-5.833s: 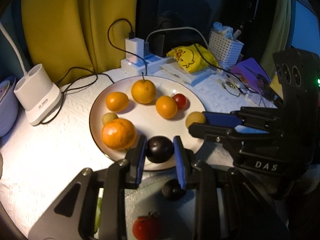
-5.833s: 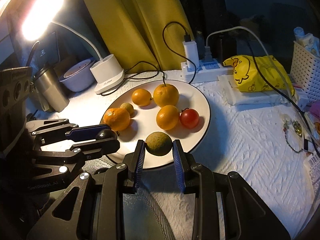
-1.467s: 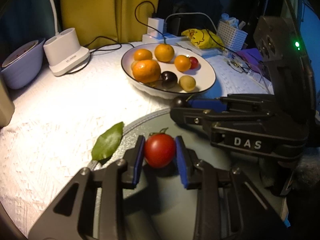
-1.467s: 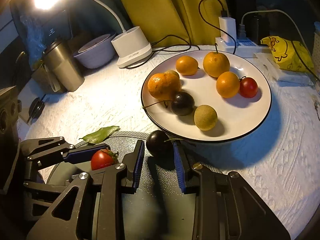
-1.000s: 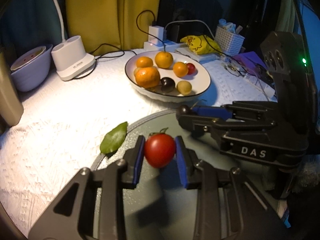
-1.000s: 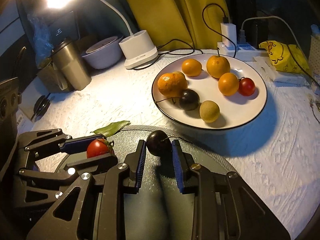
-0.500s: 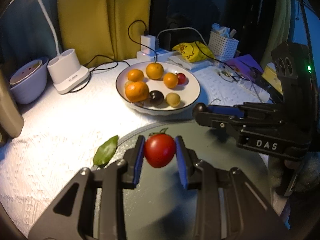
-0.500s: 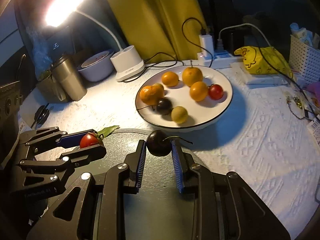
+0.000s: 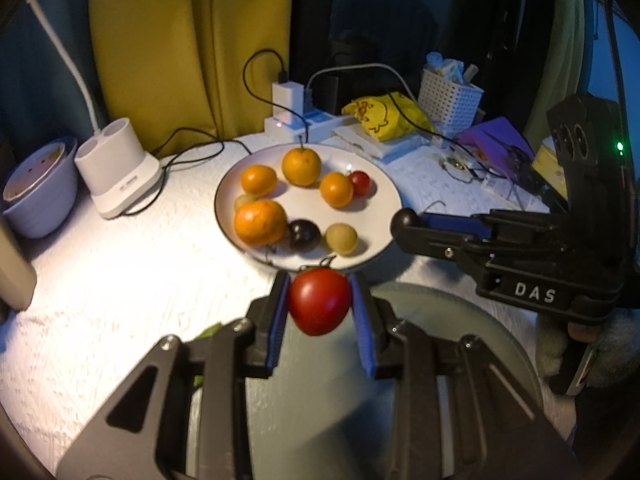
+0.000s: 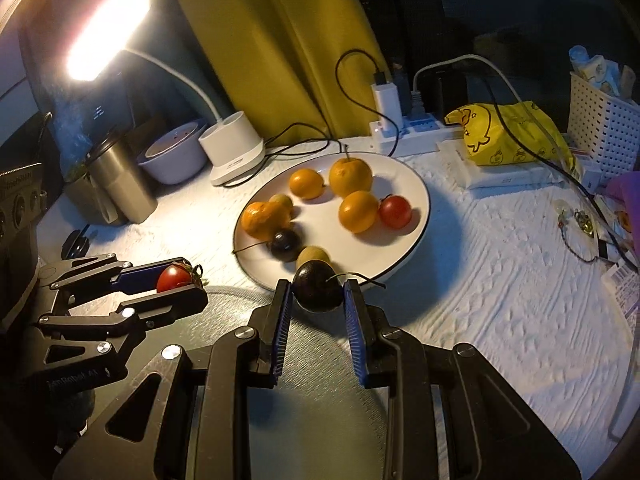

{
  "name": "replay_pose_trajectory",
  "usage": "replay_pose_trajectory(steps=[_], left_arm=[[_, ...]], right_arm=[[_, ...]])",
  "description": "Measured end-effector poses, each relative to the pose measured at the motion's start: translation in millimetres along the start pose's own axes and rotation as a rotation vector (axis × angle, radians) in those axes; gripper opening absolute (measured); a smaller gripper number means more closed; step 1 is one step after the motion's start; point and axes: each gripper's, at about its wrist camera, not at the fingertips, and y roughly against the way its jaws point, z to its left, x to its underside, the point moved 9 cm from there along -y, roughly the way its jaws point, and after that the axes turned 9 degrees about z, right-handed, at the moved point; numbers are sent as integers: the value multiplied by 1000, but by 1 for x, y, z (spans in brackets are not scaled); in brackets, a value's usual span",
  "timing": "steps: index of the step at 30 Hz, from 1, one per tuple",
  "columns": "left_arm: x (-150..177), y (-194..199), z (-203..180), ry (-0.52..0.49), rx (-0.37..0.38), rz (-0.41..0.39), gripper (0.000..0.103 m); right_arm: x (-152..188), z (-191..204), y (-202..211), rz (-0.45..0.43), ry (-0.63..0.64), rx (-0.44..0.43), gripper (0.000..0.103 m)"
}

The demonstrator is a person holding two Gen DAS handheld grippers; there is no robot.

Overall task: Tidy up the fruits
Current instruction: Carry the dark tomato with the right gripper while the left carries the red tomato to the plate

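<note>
My left gripper [image 9: 319, 305] is shut on a red tomato [image 9: 319, 305] and holds it in the air just short of the white plate [image 9: 384, 184]. My right gripper [image 10: 316, 294] is shut on a dark plum [image 10: 317, 286] with a thin stem, at the plate's near rim [image 10: 416, 184]. The plate holds several oranges, a small red tomato [image 10: 395, 211], a dark plum [image 10: 284, 244] and a greenish round fruit [image 9: 341, 239]. In the right wrist view the left gripper [image 10: 176, 282] shows at the left with its tomato [image 10: 173, 277]. In the left wrist view the right gripper [image 9: 408, 222] shows at the right.
A dark round tray [image 9: 460, 320] lies under both grippers. A white lamp base [image 9: 120, 168], a bowl [image 9: 36, 188] and a steel cup [image 10: 120, 184] stand left. A power strip with cables [image 10: 408, 132], a yellow bag [image 10: 512, 132] and a white basket [image 10: 604, 116] stand behind.
Both grippers have lifted their fruits off the dark tray and moved forward toward the plate. The green leaf has dropped almost out of the left wrist view.
</note>
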Motion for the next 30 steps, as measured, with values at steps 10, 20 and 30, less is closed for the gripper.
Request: replay_pose_trajectory(steps=[10,20,30], left_arm=[[-24,-18,-1,1,2,-2,31],[-47,-38,-1,-9,2,-3,31],[-68,-63,6,1,-1,5,31]], right_arm=[[-16,-15,-8,-4,2,8,28],[-25,-28,-21,-4,4,23,28],[-30,-30,-32,0,35,41,28]])
